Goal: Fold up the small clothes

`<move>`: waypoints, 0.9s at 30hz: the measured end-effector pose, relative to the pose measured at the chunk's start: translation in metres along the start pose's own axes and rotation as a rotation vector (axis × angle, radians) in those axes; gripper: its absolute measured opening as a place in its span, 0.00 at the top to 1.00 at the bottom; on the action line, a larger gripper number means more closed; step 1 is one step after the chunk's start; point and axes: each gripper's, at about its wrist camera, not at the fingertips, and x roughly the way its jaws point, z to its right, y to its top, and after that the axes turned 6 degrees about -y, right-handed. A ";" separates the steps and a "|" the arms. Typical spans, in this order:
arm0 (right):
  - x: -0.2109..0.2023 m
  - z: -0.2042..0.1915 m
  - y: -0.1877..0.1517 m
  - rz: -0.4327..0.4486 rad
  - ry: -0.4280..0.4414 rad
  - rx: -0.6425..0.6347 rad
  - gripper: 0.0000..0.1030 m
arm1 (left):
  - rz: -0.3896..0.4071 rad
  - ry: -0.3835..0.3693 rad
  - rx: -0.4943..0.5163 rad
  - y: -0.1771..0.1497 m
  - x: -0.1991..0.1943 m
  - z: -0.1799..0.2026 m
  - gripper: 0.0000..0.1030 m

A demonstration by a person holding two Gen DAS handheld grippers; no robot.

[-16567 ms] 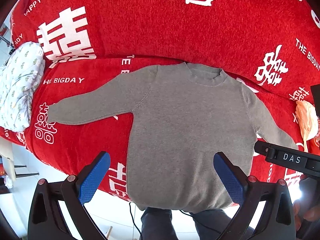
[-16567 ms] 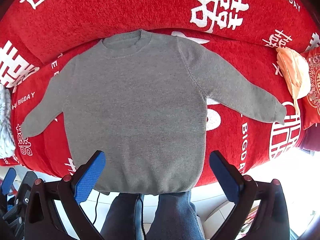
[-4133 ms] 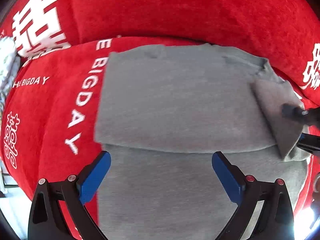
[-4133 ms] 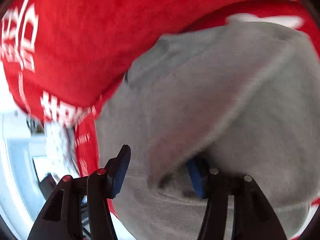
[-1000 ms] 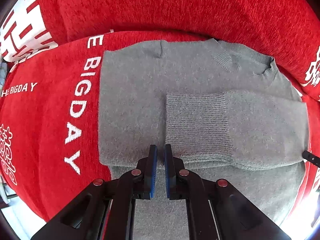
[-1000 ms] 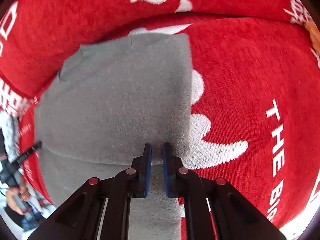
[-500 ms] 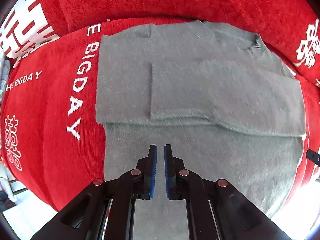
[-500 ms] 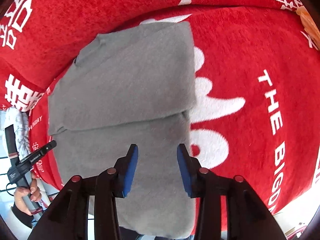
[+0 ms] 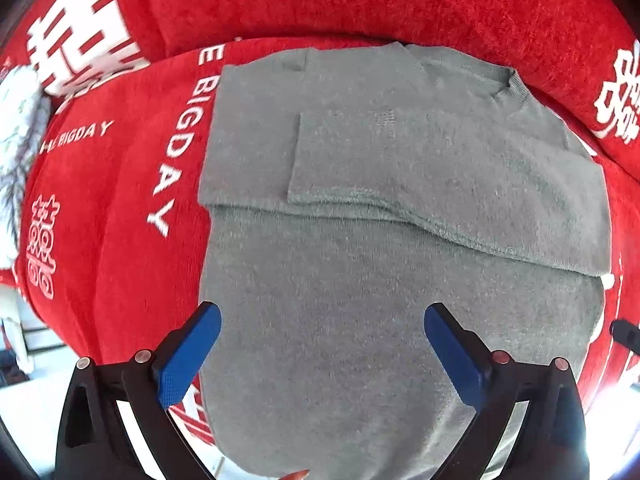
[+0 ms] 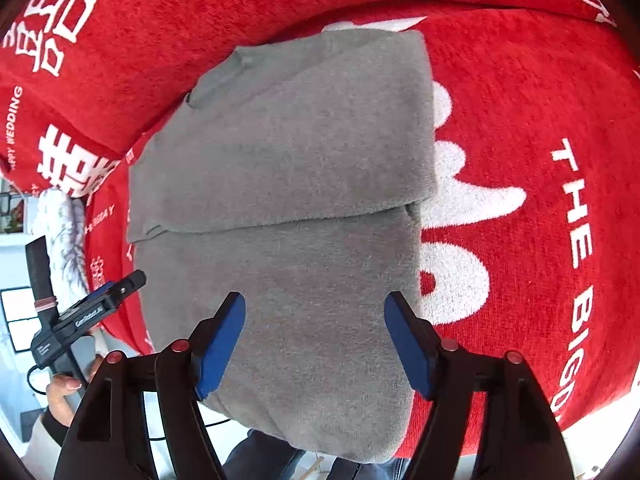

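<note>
A small grey sweater [image 9: 360, 280] lies flat on a red sofa cover, collar at the far side; it also shows in the right wrist view [image 10: 288, 208]. Both sleeves [image 9: 440, 184] are folded across its chest, so it forms a rectangle. My left gripper [image 9: 322, 354] is open and empty, above the sweater's lower part near its left edge. My right gripper [image 10: 316, 338] is open and empty, above the lower part near the right edge. The hem hangs over the sofa's front edge.
The red sofa cover [image 9: 120, 200] carries white lettering and rises into a backrest [image 9: 360, 0] behind the sweater. A white patterned cloth [image 9: 16, 140] lies at the far left. The left gripper body and hand [image 10: 72, 320] show in the right view.
Both grippers have let go of the sleeves and pulled back toward the hem. The left gripper, shut half a second ago, has opened; the right has opened wider.
</note>
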 end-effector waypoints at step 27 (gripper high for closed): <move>0.030 -0.024 -0.088 -0.066 -0.003 0.056 0.27 | -0.086 -0.086 0.038 -0.106 0.004 -0.033 0.01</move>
